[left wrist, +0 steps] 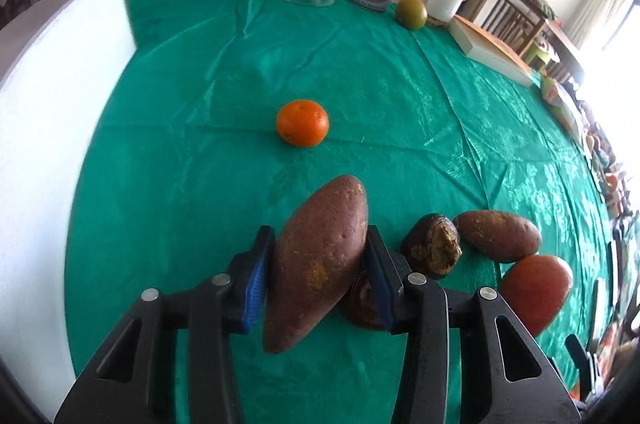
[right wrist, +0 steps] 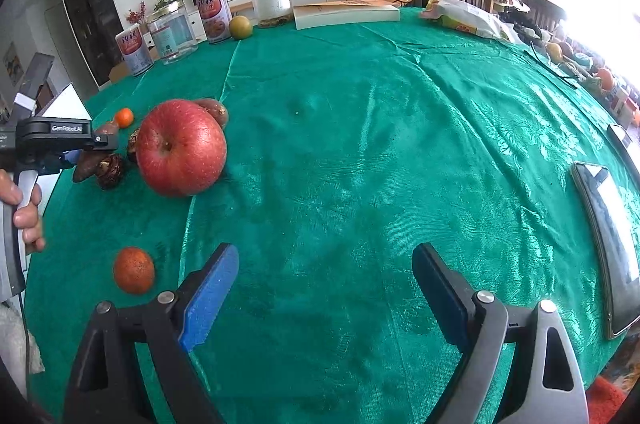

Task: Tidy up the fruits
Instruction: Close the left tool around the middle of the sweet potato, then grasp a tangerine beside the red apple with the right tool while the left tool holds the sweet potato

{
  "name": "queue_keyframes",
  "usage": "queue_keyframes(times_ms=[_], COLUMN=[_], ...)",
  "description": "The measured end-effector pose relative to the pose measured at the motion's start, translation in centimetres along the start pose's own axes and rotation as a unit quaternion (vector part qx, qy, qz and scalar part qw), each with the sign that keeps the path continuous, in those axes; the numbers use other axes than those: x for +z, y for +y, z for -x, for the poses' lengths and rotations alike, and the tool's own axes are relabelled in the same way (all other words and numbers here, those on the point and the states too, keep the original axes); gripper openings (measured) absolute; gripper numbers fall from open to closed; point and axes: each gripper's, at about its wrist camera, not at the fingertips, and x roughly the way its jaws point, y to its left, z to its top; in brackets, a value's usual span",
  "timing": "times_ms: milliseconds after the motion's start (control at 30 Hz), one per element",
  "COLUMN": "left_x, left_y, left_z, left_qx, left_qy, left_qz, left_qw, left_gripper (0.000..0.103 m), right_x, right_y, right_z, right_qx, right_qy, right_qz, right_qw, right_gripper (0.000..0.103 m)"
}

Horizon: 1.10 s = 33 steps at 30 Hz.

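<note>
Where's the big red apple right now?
Right wrist view, left side: the apple sits on the green tablecloth, beside the sweet potato.

My left gripper [left wrist: 320,276] points steeply down toward the table, its two blue-padded fingers [left wrist: 256,280] pressed against the flanks of a sweet potato [left wrist: 316,264], one pad on each side. In the right wrist view I see that same gripper from the side at the left edge, with my hand [right wrist: 24,212] wrapped around its pale handle, fingers curled on the grip. My right gripper [right wrist: 326,296] also tilts down, its jaws spread wide with nothing between the pads, hanging above bare cloth
</note>
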Motion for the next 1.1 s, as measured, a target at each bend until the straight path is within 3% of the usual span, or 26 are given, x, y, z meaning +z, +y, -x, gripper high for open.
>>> queue_keyframes(times_ms=[133,367,400,433,500,700,833,1100], left_x=[-4.0,-10.6,-11.0,-11.3,-11.7,-12.0,-12.6,-13.3], left_y=[1.8,2.8,2.7,2.6,2.7,3.5,2.8,2.2], left_z=[3.2,5.6,5.8,5.9,5.9,5.7,5.6,5.3], left_qx=[0.007,0.011,0.013,0.016,0.032,0.024,0.039,0.053], left_qy=[0.0,0.005,-0.004,-0.011,-0.016,-0.032,-0.045,-0.064], left_qz=[0.028,0.009,0.002,-0.006,-0.012,-0.01,-0.041,-0.07], left_qw=[0.9996,0.9999,0.9999,0.9998,0.9993,0.9992,0.9974,0.9941], left_gripper=[0.046,0.047,0.054,0.069,0.08,0.087,0.089,0.094], right_x=[0.0,-0.1,-0.1,-0.1,-0.1,-0.2,-0.4,-0.5], right_y=[-0.3,-0.1,-0.1,-0.2,-0.5,-0.8,0.5,1.5], right_z=[-0.2,0.1,0.1,0.2,0.2,0.6,0.8,0.9], right_qx=[0.005,0.005,0.006,0.008,0.015,0.056,0.086,0.101], right_qy=[0.006,0.001,0.0,0.0,0.0,-0.003,-0.003,-0.003], right_qz=[-0.01,-0.007,-0.008,-0.01,-0.017,-0.028,-0.004,0.016], right_qw=[1.0,1.0,1.0,1.0,1.0,0.998,0.996,0.995], right_gripper=[0.088,0.088,0.088,0.088,0.088,0.088,0.088,0.088])
